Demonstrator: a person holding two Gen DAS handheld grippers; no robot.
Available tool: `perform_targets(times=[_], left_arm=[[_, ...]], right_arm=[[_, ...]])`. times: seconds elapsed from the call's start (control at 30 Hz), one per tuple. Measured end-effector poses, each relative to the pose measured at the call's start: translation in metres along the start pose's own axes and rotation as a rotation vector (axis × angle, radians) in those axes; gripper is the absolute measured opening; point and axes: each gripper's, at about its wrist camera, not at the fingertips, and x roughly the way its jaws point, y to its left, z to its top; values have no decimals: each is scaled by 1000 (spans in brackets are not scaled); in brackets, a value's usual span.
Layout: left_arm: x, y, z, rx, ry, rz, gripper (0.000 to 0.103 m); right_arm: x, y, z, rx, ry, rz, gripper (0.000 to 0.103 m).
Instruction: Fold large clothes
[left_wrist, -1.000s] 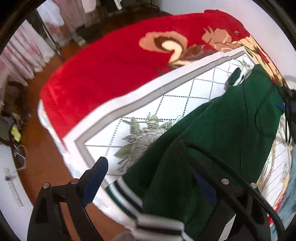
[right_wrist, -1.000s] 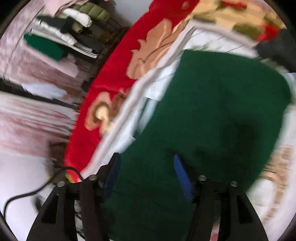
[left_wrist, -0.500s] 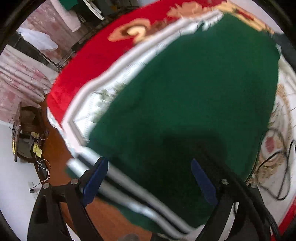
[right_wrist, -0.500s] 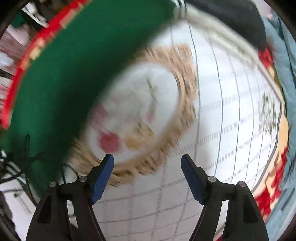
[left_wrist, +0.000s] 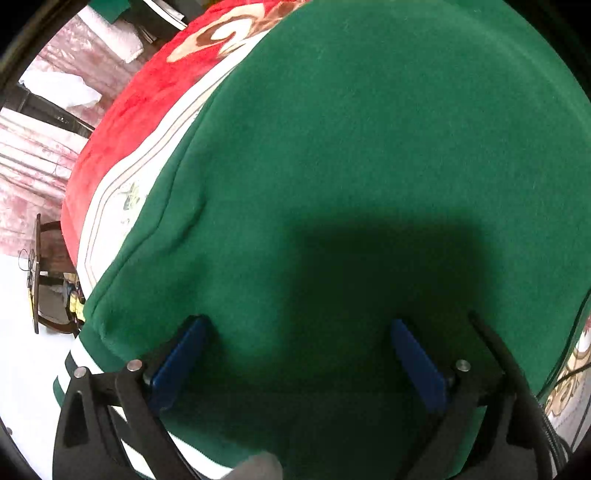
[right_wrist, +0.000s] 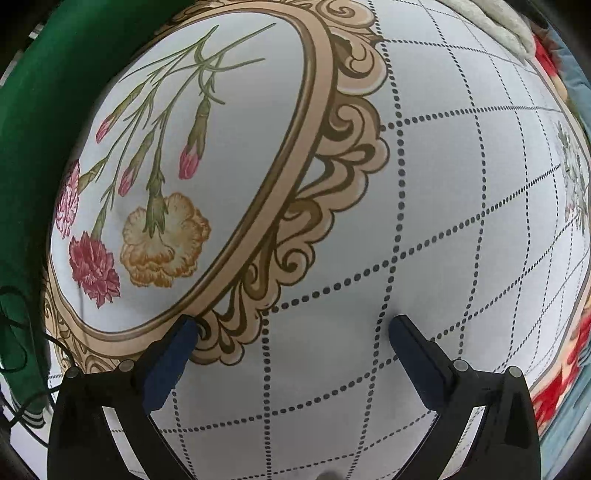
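Right now both sets of tongs are spreading their jaws, and neither has cloth pinched between the pads. The left gripper (left_wrist: 295, 354) points steeply down over the green garment (left_wrist: 369, 166); its blue pads (left_wrist: 177, 365) stand wide with the fabric below them, and whether their tips touch it I cannot tell. The right gripper (right_wrist: 291, 354) points straight down at bare bedspread (right_wrist: 461, 184) — white, with a dotted lattice and a gold-framed flower medallion (right_wrist: 177, 192) — with nothing in its jaws.

Outward from the left tongs, the garment lies spread flat and smooth, filling most of that view. Its striped white-and-green hem (left_wrist: 88, 365) sits at the near edge by the left finger, and a seam runs up the left side with one soft wrinkle. Beyond it show the bedspread's white border and a red blanket (left_wrist: 147, 96). In the right wrist view the same green cloth (right_wrist: 33, 147) lies along the left edge, well apart from those jaws, with thin black cables (right_wrist: 22, 332) trailing over it.

As I judge it, the garment is laid out, perhaps with one fold made — the layers are not visible. Further folds and a final tidy stack look still to come.
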Motion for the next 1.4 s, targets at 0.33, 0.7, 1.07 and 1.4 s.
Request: perform_targets(times=[0.33, 0.7, 1.07, 1.4], left_arm=[[-69, 4, 58, -12, -91, 3, 103], [-40, -68, 170, -41, -120, -52, 103], [-18, -74, 177, -78, -125, -74, 103], [-42, -98, 165, -10, -104, -152, 103]], right_arm=[[-71, -56, 66, 107, -152, 509, 94], [-41, -111, 241, 265, -364, 826, 94], [16, -58, 324, 225, -295, 995, 40], [-48, -119, 246, 373, -441, 944, 17]])
